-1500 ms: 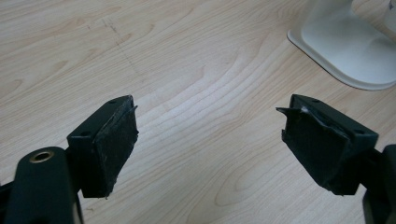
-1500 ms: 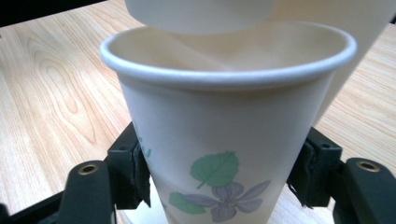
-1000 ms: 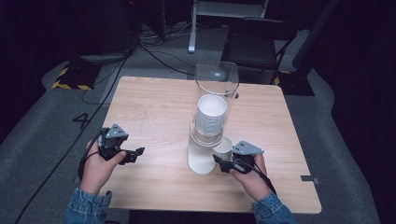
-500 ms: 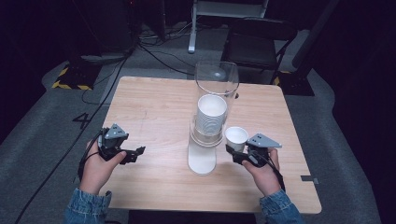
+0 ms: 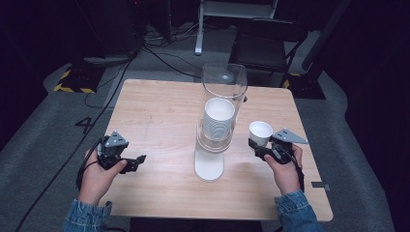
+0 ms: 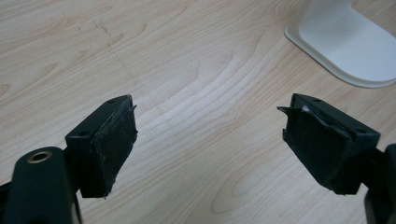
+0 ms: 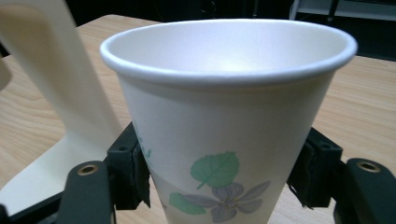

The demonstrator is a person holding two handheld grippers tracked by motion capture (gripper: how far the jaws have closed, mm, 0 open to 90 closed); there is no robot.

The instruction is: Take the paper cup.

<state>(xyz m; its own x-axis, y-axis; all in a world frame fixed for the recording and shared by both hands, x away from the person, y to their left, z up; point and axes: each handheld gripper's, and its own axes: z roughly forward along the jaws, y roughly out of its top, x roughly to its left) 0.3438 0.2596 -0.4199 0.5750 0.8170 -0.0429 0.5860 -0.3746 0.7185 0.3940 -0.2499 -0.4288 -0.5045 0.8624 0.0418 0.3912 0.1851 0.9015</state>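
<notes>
Table of pale wood carried a cup dispenser at its middle, a stack of cups inside its clear tube. Right gripper was clenched on one paper cup, upright and seemingly clear of the tabletop, beside the dispenser. Left gripper hung spread and empty over bare wood. Judging by this, one cup was drawn; setting it down remained

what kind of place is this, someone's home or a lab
Probably a lab or recording studio, not a home: a lone light wooden table on grey carpet, black cables trailing across the floor, yellow-and-black hazard tape, dark surroundings.
</notes>
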